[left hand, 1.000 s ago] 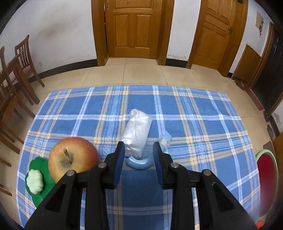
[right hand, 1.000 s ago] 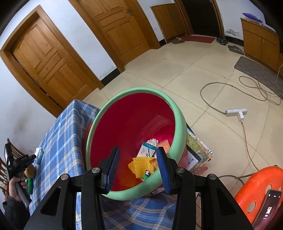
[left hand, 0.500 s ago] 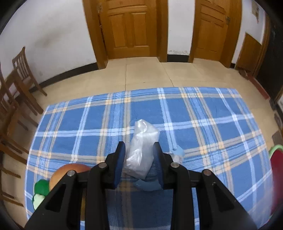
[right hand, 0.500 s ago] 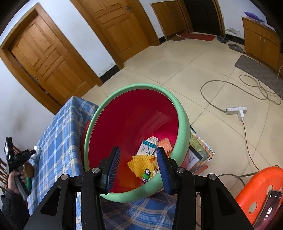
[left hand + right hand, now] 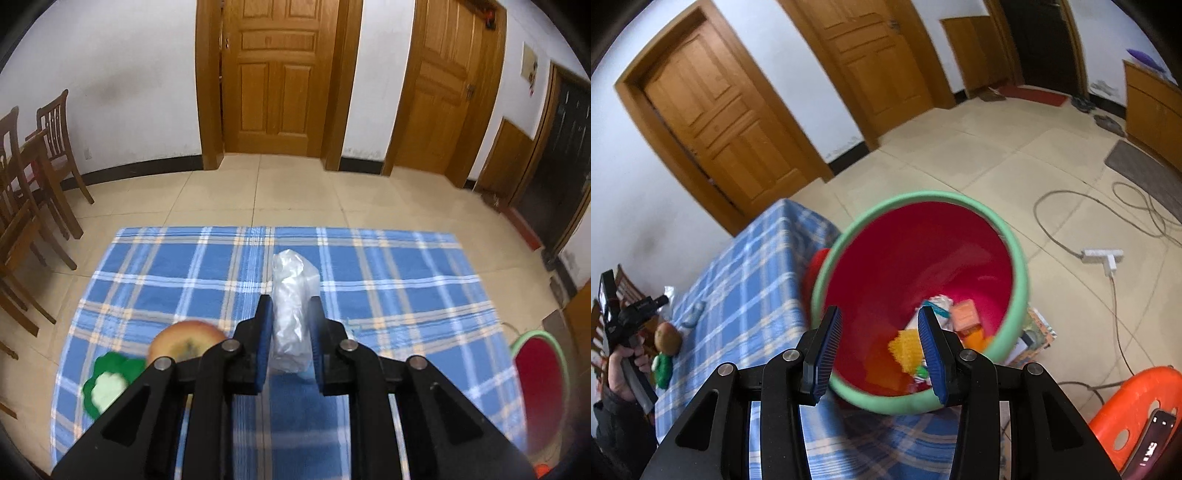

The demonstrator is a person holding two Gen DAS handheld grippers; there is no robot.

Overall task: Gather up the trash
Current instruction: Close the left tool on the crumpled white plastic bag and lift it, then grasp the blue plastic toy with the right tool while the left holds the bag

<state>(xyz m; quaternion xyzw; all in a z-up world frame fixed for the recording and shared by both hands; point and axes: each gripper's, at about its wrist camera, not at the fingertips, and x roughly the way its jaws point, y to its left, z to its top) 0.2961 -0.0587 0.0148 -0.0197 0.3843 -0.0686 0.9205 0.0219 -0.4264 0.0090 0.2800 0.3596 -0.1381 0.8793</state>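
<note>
A: What is the left wrist view showing?

B: The left gripper point(image 5: 289, 334) has just been closing and is now pinching a crumpled clear plastic bag point(image 5: 291, 314), holding it above the blue plaid tablecloth point(image 5: 388, 288). An apple point(image 5: 186, 341) is sitting near left. The bag is looking light, soft and slippery, so gripping its bunched middle seems safest.

A: And the right wrist view?

B: The right gripper point(image 5: 882, 350) is hanging part-open and empty over the red bin point(image 5: 916, 258), which is holding wrappers.
</note>
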